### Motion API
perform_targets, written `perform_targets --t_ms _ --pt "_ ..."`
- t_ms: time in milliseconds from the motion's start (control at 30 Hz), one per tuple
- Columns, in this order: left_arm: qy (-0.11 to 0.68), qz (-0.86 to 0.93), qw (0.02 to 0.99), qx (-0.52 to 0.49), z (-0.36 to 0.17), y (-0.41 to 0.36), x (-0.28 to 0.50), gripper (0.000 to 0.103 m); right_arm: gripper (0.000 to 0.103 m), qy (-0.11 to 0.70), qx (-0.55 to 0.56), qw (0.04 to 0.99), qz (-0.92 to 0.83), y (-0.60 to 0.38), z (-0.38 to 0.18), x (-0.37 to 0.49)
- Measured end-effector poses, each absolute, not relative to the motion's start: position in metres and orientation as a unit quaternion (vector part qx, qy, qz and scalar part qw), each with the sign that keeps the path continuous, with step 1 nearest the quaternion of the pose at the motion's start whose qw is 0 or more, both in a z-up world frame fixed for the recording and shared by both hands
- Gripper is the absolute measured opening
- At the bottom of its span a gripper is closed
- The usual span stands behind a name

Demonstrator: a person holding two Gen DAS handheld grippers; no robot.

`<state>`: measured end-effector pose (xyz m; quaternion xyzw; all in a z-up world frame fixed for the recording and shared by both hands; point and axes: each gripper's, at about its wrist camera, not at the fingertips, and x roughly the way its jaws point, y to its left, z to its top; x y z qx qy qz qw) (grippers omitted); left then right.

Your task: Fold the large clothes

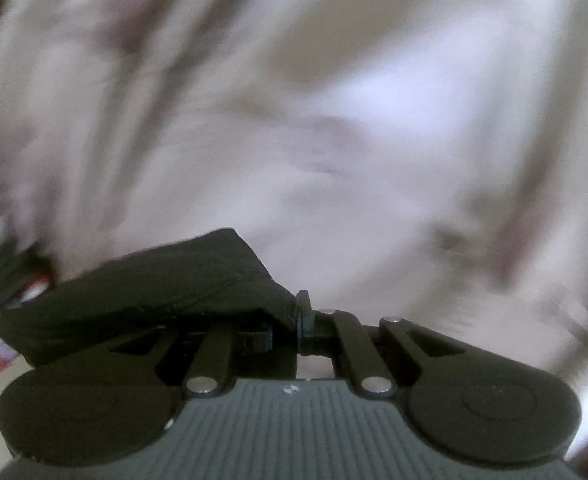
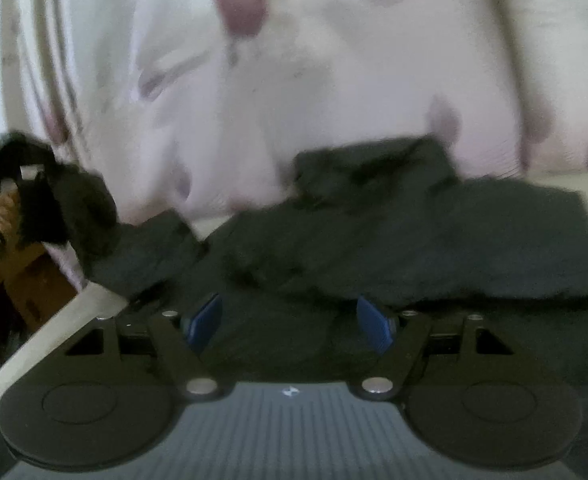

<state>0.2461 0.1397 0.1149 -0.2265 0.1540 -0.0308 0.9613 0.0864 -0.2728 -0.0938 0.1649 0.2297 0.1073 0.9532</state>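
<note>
black cloth of the dark garment [image 1: 141,288] is bunching in the left tool [image 1: 300,320], clamped together on one edge for lifting into a fold, while the right tool [image 2: 289,320] is hovering apart over the rest [image 2: 414,240], spread on the pale floral bedding [image 2: 314,80].

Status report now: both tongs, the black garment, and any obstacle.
Left tongs shut on black garment, corner pinched. Right tongs open above the garment, nothing gripped. Pale patterned bedding behind; no clear obstacle, views blurred.
</note>
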Motion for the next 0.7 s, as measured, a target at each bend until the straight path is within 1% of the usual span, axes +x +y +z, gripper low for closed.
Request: perform_targets --t_ms 67,167,267,333,367,400,433,467,500,533,567,600,700 --pt "0.148 -0.08 0.966 -0.196 0.128 0.087 0.244 0.009 0.074 0.221 0.176 0.955 0.088 -0.294 -0.088 0.079" --pt "0.155 -0.147 0.966 -0.146 0.124 0.012 0.24 0.009 0.075 0.208 0.198 0.956 0.062 -0.327 -0.082 0.066" --pt "0.169 -0.195 0.963 -0.083 0.099 -0.057 0.234 0.009 0.075 0.201 0.207 0.957 0.038 -0.357 -0.082 0.053" --pt "0.182 -0.221 0.958 -0.031 0.073 -0.096 0.229 0.014 0.075 0.201 0.21 0.956 0.025 -0.368 -0.086 0.046" --pt "0.186 -0.227 0.956 -0.007 0.061 -0.111 0.226 0.026 0.075 0.201 0.213 0.956 0.019 -0.374 -0.088 0.044" --pt "0.191 -0.239 0.952 0.018 0.047 -0.126 0.221 0.046 0.075 0.202 0.216 0.955 0.013 -0.379 -0.091 0.041" --pt "0.194 -0.248 0.949 0.034 0.035 -0.135 0.218 0.058 0.075 0.202 0.217 0.955 0.008 -0.384 -0.093 0.039" --pt "0.192 -0.256 0.946 0.046 0.024 -0.143 0.212 0.075 0.075 0.202 0.22 0.954 0.002 -0.387 -0.095 0.037" --pt "0.184 -0.26 0.946 0.052 0.014 -0.147 0.203 0.085 0.075 0.203 0.222 0.954 -0.002 -0.39 -0.097 0.036" --pt "0.173 -0.263 0.947 0.054 0.008 -0.148 0.195 0.089 0.075 0.203 0.224 0.953 -0.006 -0.393 -0.098 0.037" --pt "0.164 -0.266 0.948 0.056 0.002 -0.147 0.188 0.097 0.075 0.202 0.227 0.953 -0.01 -0.397 -0.1 0.036" --pt "0.158 -0.268 0.949 0.055 0.001 -0.145 0.182 0.102 0.075 0.201 0.229 0.952 -0.012 -0.398 -0.099 0.038" --pt "0.152 -0.275 0.948 0.04 -0.001 -0.127 0.159 0.103 0.075 0.2 0.218 0.955 -0.014 -0.399 -0.093 0.043"
